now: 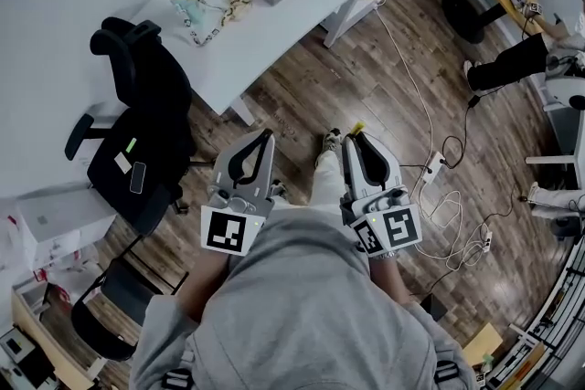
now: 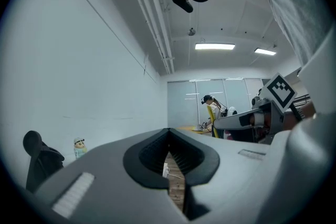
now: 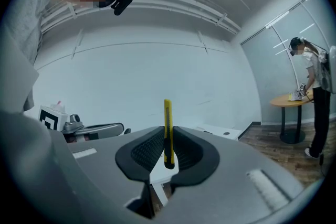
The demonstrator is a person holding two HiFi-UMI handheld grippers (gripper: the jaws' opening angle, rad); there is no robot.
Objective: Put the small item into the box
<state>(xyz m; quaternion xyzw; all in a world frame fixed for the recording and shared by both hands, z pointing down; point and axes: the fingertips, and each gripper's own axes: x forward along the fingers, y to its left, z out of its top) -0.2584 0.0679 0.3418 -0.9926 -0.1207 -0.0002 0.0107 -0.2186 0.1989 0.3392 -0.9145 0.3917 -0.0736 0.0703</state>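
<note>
Yellow utility knife (image 3: 167,113) is clamped by the right hand-held gripper (image 3: 167,131), its long axis along the jaws and its end projecting forward. The left hand-held gripper (image 2: 169,132) is closed on nothing.

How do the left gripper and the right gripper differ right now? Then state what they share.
The left gripper is shut on nothing; the right gripper is shut on a slim yellow knife. Nothing passes the left gripper's tips; the knife sticks out beyond the right gripper's. Both are held side by side over the wooden floor, short of the white table.
</note>
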